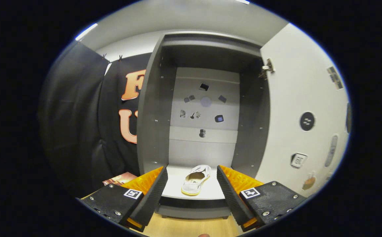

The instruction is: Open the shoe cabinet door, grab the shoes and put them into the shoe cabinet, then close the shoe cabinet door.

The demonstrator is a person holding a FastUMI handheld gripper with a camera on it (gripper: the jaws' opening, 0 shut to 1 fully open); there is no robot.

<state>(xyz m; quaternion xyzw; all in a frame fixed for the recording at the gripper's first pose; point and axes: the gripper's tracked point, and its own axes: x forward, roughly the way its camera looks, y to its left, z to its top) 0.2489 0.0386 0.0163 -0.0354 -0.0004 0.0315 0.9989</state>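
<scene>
Gripper (pixel 192 184): nearest the camera, its two fingers stood spread wide with nothing pinched between them, aimed into the open cabinet.
Shoe cabinet (pixel 153 112): a tall grey box with dark side walls, straight ahead beyond the fingers; small dark marks dotted its pale back panel.
Cabinet door (pixel 296 108): white, swung fully open to the right on a metal hinge (pixel 267 69) near its top corner; a few stickers sat on its inner face.
Floor (pixel 187 227): light wood, showing below the cabinet's base and between the fingers.
Shoe (pixel 195 180): one pale slip-on with a yellowish sole, lying on the cabinet's bottom shelf, toe pointing inward, seen in the gap between the fingers but beyond them and untouched.
Step in hand: by my reading, the door was open and the shoe was placed and let go; whether a second shoe waited elsewhere could not be told.
Next move: probably backing clear of the cabinet, then reaching the door's free edge to swing it shut without knocking the shoe.
</scene>
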